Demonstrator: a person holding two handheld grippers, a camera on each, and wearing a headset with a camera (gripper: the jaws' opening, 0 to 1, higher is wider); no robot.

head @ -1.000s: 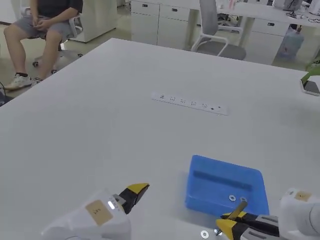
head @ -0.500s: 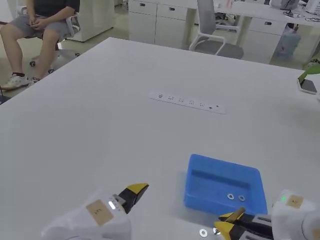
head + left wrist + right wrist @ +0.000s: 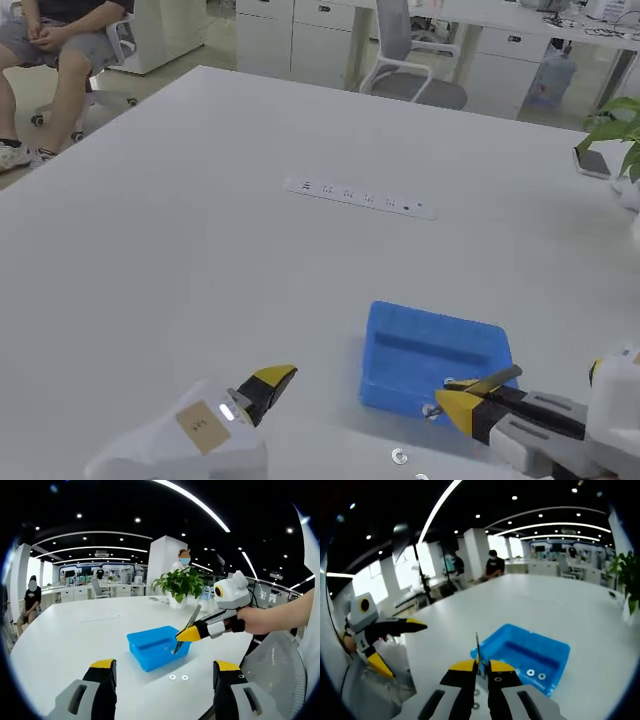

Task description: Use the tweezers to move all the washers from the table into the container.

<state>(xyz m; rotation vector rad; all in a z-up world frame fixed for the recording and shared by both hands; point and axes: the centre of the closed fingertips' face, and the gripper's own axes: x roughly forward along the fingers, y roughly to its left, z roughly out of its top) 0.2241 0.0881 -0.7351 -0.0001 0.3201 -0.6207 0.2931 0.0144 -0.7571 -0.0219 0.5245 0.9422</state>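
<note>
Right gripper view: right gripper [image 3: 479, 669] clamped on tweezers [image 3: 476, 647], jaws nearly touching, thin blade sticking fwd between them. Blade aimed at near corner of blue container [image 3: 510, 652]. In left gripper view tweezer tips sit at or just over container's near wall. Can't tell if anything is pinched, tip too small. Inside container: 2 washers [image 3: 530, 672] side by side on the floor, towards one end. On worktop [image 3: 75, 630]: 2 loose washers [image 3: 172, 677] close together, just beside container's near wall, below the tweezers. Left gripper [image 3: 270, 385] wide open, holding nothing, low over worktop, well apart from container.

Prob. step: either dropping a washer in or going for the next one. Roughly halfway, judging by 2 in and 2 out.

How to do it well:
- If loaded, keep squeeze steady, get tips fully past the wall and low over container floor before easing off. Early release = washer lands on rim or back on worktop.
- For the loose pair: take one at a time, the nearer first. Come in at shallow angle, pinch across the ring edge or hook one tine thru the hole.
- Washers look thin, flat, likely to skid on the smooth worktop, so close slowly, no stabbing.
- Lift straight up a little before swinging over the wall, short path.
</note>
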